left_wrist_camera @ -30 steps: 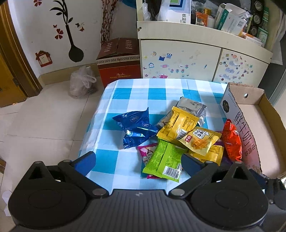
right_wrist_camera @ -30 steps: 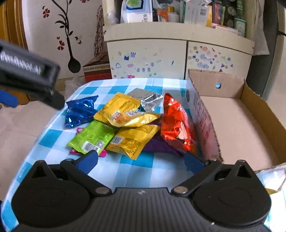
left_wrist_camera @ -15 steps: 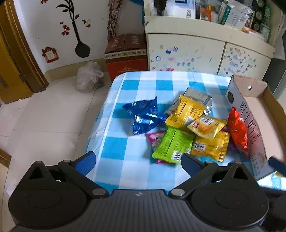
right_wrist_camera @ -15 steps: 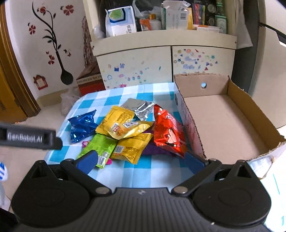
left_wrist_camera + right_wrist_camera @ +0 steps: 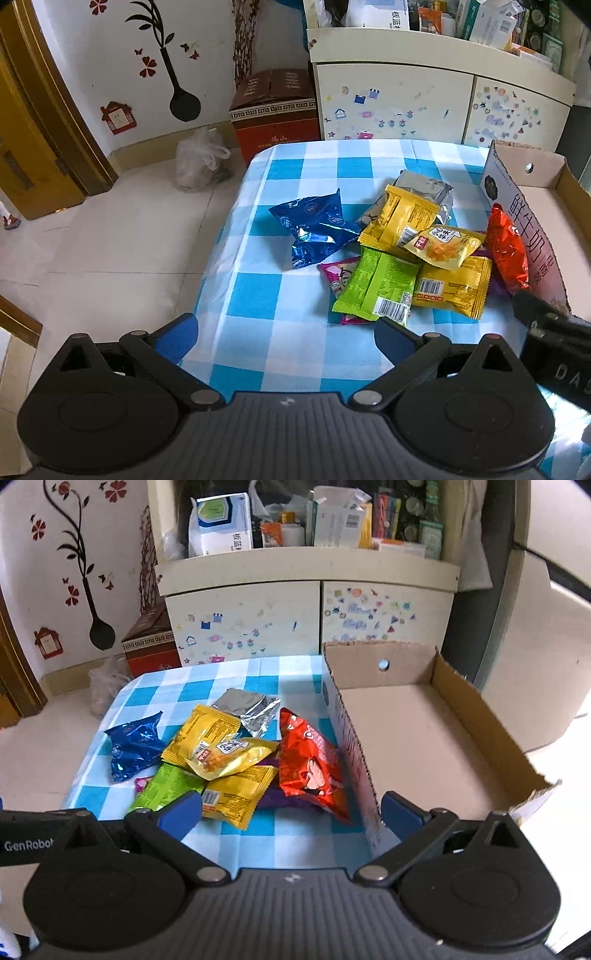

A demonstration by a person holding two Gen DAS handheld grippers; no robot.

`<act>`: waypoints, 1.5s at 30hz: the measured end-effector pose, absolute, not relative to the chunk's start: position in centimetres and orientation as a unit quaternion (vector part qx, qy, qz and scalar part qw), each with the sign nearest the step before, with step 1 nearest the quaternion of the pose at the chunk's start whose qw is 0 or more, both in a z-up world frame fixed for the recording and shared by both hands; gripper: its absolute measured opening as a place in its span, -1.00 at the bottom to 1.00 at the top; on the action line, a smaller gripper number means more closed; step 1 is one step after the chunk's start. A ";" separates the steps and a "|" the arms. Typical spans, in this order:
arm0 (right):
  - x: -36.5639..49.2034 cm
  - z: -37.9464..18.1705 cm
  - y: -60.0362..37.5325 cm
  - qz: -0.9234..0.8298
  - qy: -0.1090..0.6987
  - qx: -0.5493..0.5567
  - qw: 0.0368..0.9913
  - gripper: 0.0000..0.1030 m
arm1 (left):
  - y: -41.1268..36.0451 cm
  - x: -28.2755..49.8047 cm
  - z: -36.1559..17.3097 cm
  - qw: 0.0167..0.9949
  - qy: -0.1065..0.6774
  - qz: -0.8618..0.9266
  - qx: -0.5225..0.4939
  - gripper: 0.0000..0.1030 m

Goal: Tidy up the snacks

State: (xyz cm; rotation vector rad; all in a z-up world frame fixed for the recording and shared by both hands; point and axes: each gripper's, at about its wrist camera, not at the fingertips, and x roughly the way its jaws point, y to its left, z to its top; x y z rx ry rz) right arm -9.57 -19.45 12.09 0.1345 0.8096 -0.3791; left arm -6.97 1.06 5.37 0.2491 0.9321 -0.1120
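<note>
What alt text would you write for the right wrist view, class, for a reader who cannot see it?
An open right gripper hovers over a blue-checked tablecloth holding a pile of snack packets: blue, yellow, silver, green and red. The red packet lies beside an empty cardboard box to the right. A cluttered cabinet stands behind.

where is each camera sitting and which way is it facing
Left wrist: above the near table edge, looking forward-down at the snack pile; shows the open left tongs and part of the right tool.
Right wrist: further right, facing the open brown cardboard box; shows the open right tongs.
Shared: shiny red snack bag leaning against the box.
</note>
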 end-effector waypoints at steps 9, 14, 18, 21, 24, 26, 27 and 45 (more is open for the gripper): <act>-9.1 11.9 -19.0 -0.180 0.405 0.056 0.895 0.98 | 0.6 -7.1 5.1 0.885 0.443 -0.050 0.132 1.00; -9.1 11.8 -18.7 -0.179 0.405 0.049 0.896 0.98 | 0.5 -7.2 5.0 0.886 0.441 -0.044 0.136 1.00; -9.1 11.8 -18.7 -0.179 0.407 0.049 0.895 0.98 | 0.5 -7.2 5.0 0.886 0.441 -0.041 0.139 1.00; -9.0 11.7 -18.6 -0.179 0.407 0.048 0.894 0.98 | 0.4 -7.2 4.9 0.886 0.441 -0.040 0.141 0.99; -9.0 11.7 -18.6 -0.180 0.408 0.049 0.894 0.98 | 0.4 -7.2 4.9 0.886 0.441 -0.039 0.141 0.99; -9.0 11.7 -18.6 -0.180 0.409 0.049 0.893 0.98 | 0.4 -7.2 4.9 0.886 0.441 -0.039 0.141 0.99; -8.9 11.7 -18.6 -0.180 0.409 0.049 0.893 0.98 | 0.4 -7.2 4.9 0.885 0.441 -0.038 0.141 0.99; -8.8 11.4 -18.5 -0.180 0.410 0.050 0.893 0.98 | 0.7 -7.1 4.6 0.883 0.446 -0.032 0.143 0.98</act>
